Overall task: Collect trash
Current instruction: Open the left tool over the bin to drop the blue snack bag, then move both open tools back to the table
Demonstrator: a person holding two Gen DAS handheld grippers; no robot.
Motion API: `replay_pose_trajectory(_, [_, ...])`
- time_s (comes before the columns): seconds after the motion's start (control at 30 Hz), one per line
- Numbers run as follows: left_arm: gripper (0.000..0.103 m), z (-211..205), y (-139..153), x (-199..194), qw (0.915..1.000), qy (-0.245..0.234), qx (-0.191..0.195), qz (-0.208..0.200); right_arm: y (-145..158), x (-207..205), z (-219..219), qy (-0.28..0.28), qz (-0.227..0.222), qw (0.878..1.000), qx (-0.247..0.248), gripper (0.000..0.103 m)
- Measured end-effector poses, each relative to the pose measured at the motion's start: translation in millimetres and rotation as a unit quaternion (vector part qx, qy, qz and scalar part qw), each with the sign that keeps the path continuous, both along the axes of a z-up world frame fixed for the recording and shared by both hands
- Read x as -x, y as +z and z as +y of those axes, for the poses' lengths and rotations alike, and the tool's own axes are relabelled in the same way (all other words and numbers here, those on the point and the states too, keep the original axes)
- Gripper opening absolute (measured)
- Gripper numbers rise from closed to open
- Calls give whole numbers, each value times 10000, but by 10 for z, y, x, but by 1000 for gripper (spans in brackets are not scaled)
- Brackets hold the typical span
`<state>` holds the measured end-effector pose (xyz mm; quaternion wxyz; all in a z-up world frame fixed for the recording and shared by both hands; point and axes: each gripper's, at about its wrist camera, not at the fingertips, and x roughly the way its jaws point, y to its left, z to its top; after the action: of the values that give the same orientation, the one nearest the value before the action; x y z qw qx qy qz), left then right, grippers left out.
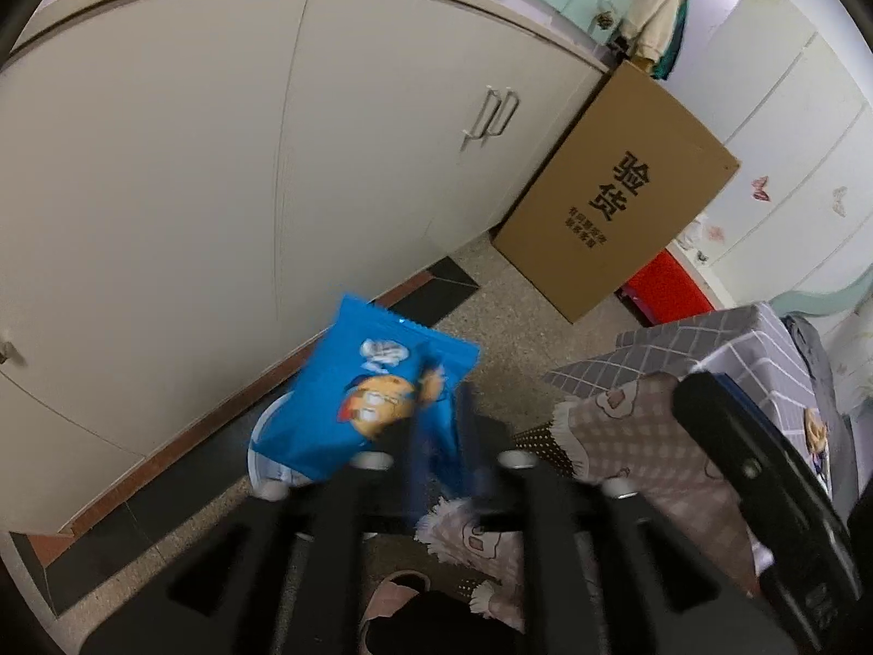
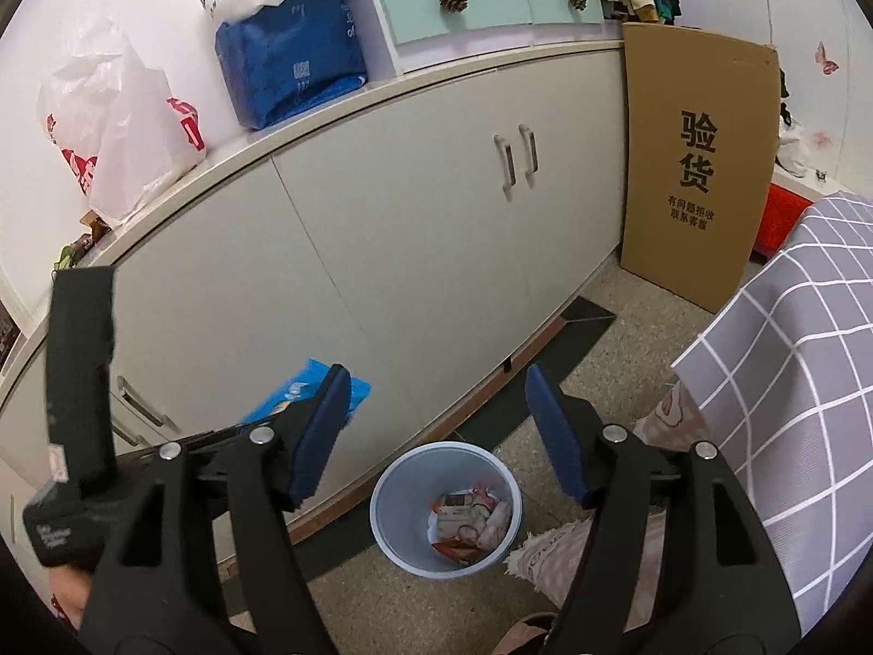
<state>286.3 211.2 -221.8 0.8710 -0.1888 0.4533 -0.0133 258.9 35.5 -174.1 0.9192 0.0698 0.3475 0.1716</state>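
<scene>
A blue snack bag (image 1: 376,393) hangs tilted between the fingers of my left gripper (image 1: 436,420), and the jaws stand apart with a gap beside the thin bag. It is blurred. Under it peeks the rim of a pale bin (image 1: 262,472). In the right wrist view the same bag (image 2: 289,393) shows behind my left finger, up and left of the bin (image 2: 388,483). The bin stands on the floor with several wrappers (image 2: 469,518) inside. My right gripper (image 2: 436,398) is open and empty, above the bin.
A long white cabinet (image 2: 382,229) runs behind the bin. A tall cardboard box (image 2: 698,164) leans at its right end. A grey checked cover (image 2: 791,382) and a pink fringed blanket (image 1: 644,436) crowd the right side. A slipper (image 1: 393,595) lies on the speckled floor.
</scene>
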Motion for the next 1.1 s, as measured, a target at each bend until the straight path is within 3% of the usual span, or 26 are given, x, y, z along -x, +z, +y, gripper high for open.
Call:
replay_pose_trajectory(0.03, [66,5,11,-1,9999,114,-79,-15,3,-3,-26,-26,1,10000,-29,66])
replay_pose_trajectory(0.07, [68,20,30,19,9996,234,-164,-89,6,-4,-49,-51,13,10000,-73,66])
replay_pose_trajectory(0.17, [68,2,93,53,9985,351,-382,-166,15,7,-117,-73,45,9999,-146,66])
replay_pose_trajectory(0.4, [68,-67,245,173,9991,276,-245,-187,101,124,-238,-129,1,9998,-165,66])
replay_pose_trajectory(0.67, [69,-406,657,416,9980,5,-236,-593,360,356,-587,-357,-184,9988,-288,68])
replay_pose_trajectory(0.87, [71,-933,1029,593,9935,-405,-352,-1004,605,622,-1120,-740,-370,9964,-170,69])
replay_pose_trajectory(1.1, [72,-2059,1201,687,9802,-1456,-680,-1161,732,1028,-2040,-1413,-476,9888,77,69])
